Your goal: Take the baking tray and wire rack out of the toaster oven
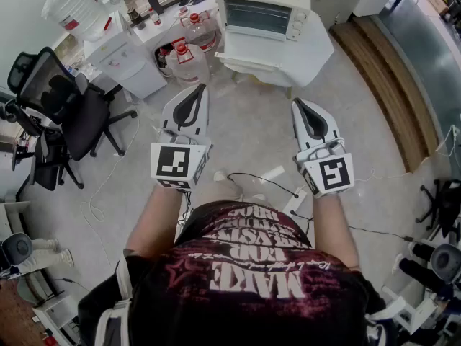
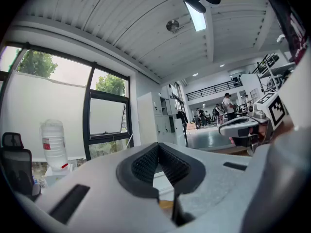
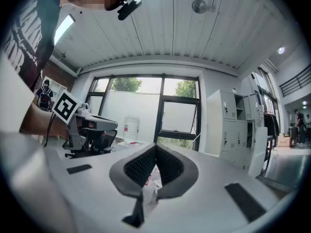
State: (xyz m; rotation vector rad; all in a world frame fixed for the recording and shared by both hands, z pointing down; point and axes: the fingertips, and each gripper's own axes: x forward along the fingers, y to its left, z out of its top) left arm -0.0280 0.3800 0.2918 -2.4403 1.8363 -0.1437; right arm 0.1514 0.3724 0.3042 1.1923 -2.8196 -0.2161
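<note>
The white toaster oven stands on a table draped in white cloth at the far end of the head view, its glass door closed. The baking tray and wire rack do not show behind the glass. I hold both grippers level over the floor, well short of the table. My left gripper is shut, its pads meeting with nothing between them. My right gripper is also shut and empty. Each one shows in the other's view, the right gripper and the left gripper.
Water jugs and a white dispenser stand left of the table. Black office chairs sit at the left. Cables trail over the grey floor by my feet. A wooden platform runs along the right.
</note>
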